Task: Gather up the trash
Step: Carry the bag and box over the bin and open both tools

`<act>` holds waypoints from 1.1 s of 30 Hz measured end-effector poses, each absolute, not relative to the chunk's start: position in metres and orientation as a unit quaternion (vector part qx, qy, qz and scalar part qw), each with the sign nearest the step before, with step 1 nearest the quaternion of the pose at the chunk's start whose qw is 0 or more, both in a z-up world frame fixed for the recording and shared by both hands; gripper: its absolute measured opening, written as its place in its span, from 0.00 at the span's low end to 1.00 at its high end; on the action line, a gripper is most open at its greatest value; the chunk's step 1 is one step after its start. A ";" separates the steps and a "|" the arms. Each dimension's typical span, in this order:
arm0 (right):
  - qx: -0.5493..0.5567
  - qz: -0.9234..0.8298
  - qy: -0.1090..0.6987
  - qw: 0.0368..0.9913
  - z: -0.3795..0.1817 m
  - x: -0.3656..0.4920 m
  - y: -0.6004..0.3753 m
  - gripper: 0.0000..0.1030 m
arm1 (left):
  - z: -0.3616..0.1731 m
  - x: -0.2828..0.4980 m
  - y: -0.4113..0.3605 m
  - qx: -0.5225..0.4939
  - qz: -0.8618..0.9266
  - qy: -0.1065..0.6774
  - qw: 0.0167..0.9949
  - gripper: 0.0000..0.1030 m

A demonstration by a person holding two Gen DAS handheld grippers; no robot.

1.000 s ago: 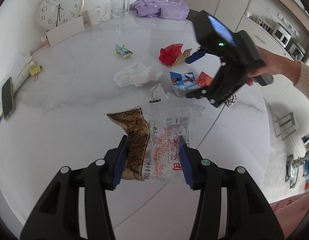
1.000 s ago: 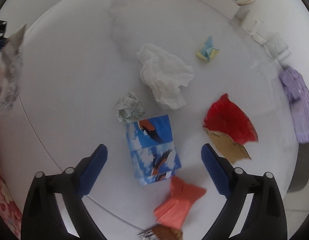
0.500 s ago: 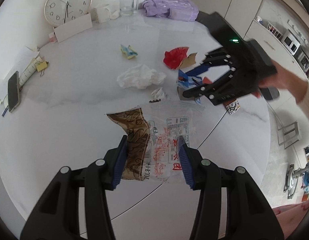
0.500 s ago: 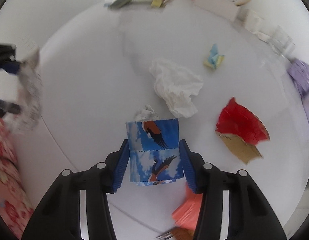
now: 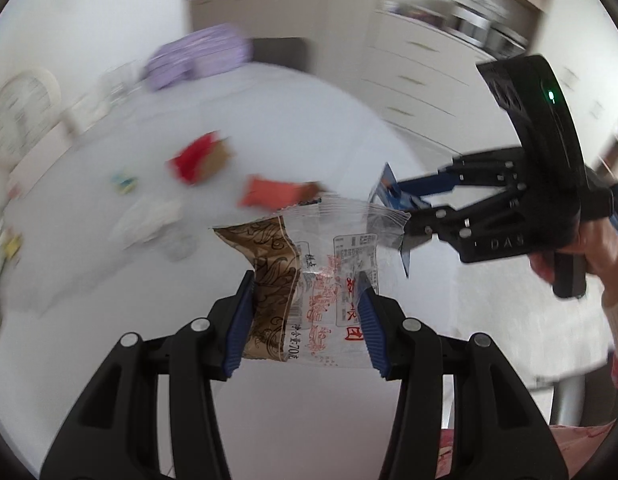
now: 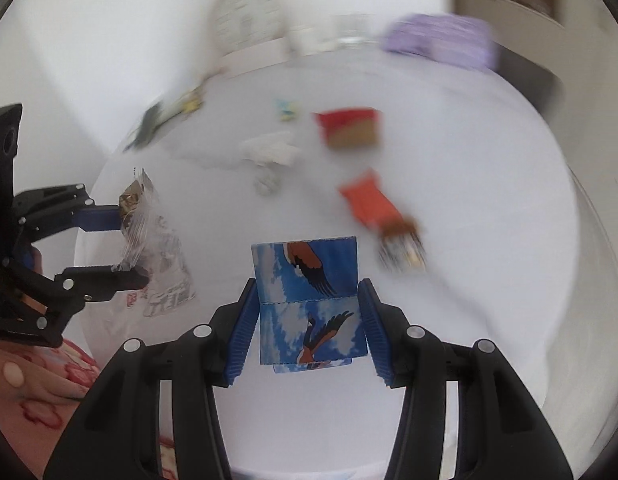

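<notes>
The right tongs [image 6: 307, 316], now lifted and gripping the blue paper [image 6: 309, 300], should approach slowly the bag [image 5: 317, 276] clamped by the left tongs [image 5: 305, 312].

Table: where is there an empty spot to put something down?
The table is bare right of the blue paper, below the orange wrapper. It is crowded farther back around the tissue and red paper.
</notes>
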State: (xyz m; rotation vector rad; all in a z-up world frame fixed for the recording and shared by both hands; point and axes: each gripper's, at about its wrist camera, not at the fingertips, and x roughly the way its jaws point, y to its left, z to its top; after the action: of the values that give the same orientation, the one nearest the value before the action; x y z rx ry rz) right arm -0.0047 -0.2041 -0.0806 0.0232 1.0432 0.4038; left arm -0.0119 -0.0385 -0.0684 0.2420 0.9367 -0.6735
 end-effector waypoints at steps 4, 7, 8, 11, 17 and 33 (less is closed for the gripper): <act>0.070 0.090 0.503 0.857 -0.086 -0.080 -0.243 0.49 | -0.071 -0.047 -0.078 0.148 -0.405 0.435 0.790 0.46; 0.118 0.024 0.503 0.856 -0.092 -0.130 -0.266 0.49 | -0.079 -0.070 -0.104 0.165 -0.454 0.436 0.759 0.46; 0.133 0.006 0.501 0.855 -0.093 -0.147 -0.272 0.49 | -0.081 -0.077 -0.112 0.170 -0.466 0.436 0.751 0.46; 0.180 -0.057 0.498 0.847 -0.102 -0.200 -0.289 0.49 | -0.089 -0.099 -0.135 0.189 -0.501 0.437 0.723 0.46; 0.221 -0.115 0.492 0.834 -0.114 -0.258 -0.301 0.49 | -0.098 -0.134 -0.162 0.220 -0.540 0.434 0.687 0.46; 0.261 -0.156 0.467 0.831 -0.131 -0.315 -0.332 0.49 | -0.138 -0.174 -0.226 0.275 -0.558 0.474 0.624 0.67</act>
State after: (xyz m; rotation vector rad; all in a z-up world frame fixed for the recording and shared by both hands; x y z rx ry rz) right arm -0.3153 -0.3315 -0.1313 0.5527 0.9900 -0.3304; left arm -0.1741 -0.2258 -0.1381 0.6313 1.0876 -1.2799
